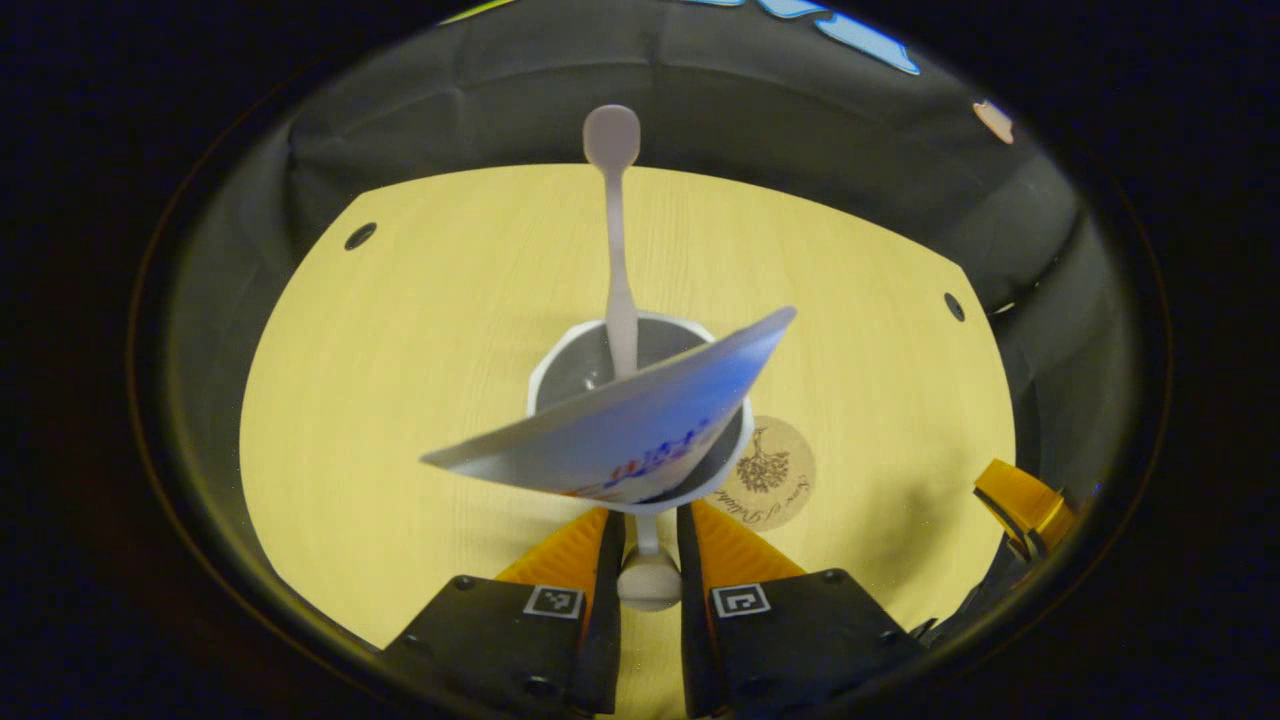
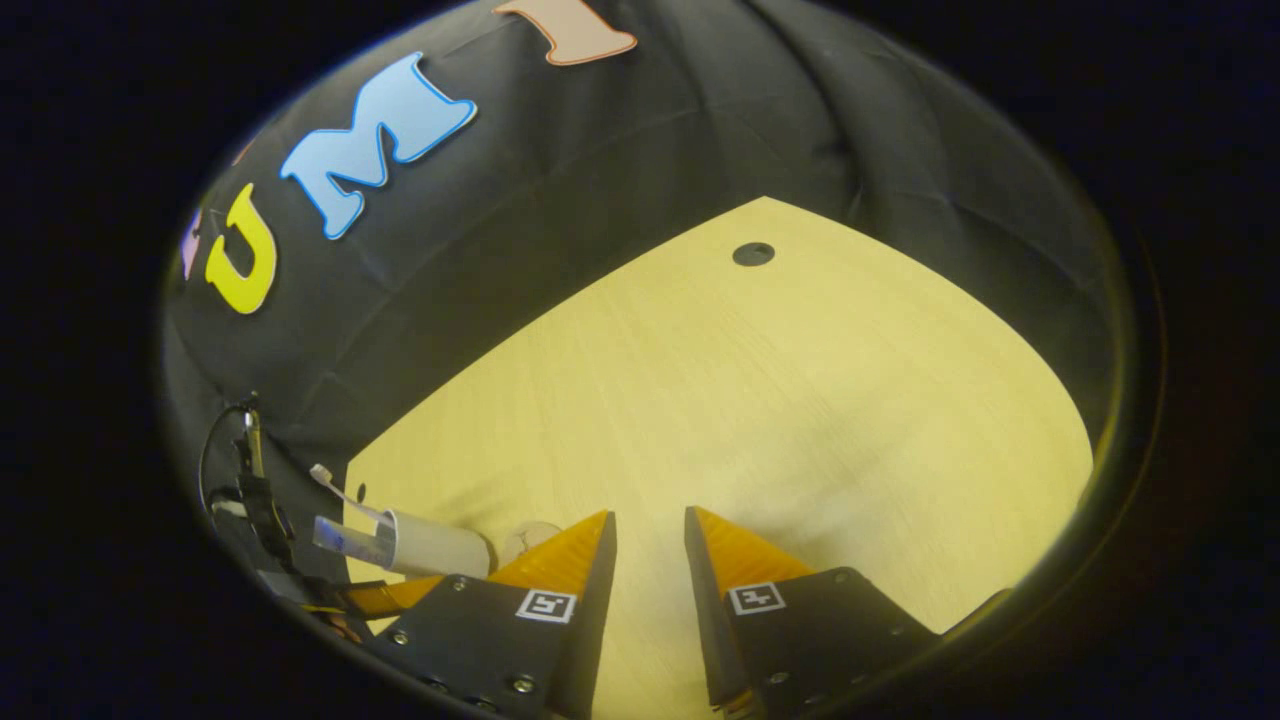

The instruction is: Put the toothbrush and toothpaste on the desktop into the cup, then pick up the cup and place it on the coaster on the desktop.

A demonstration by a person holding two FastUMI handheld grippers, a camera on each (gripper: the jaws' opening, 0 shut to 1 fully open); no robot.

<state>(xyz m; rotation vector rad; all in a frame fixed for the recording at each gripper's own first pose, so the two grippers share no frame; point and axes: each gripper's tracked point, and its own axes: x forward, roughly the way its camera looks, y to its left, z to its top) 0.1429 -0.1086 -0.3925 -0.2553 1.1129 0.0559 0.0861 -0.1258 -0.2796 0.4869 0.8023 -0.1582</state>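
Observation:
A white cup [image 1: 640, 415] sits right in front of my left gripper [image 1: 648, 540], which is shut on the cup's handle [image 1: 648, 582]. In the cup stand a pale toothbrush [image 1: 617, 240], head up, and a blue-and-white toothpaste tube [image 1: 620, 425] leaning across the rim. The round printed coaster [image 1: 768, 473] lies on the desktop just right of the cup, partly hidden by it. Whether the cup touches the desktop is unclear. In the right gripper view, the cup [image 2: 430, 545], toothbrush [image 2: 335, 485] and coaster [image 2: 528, 540] are at the lower left. My right gripper [image 2: 648, 545] is open with nothing between its fingers.
The light wooden desktop [image 1: 420, 330] has small dark holes [image 1: 360, 236] near its far corners. Black cloth walls close it in at the back and sides. My right gripper [image 1: 1020, 505] sits at the desktop's right edge in the left gripper view.

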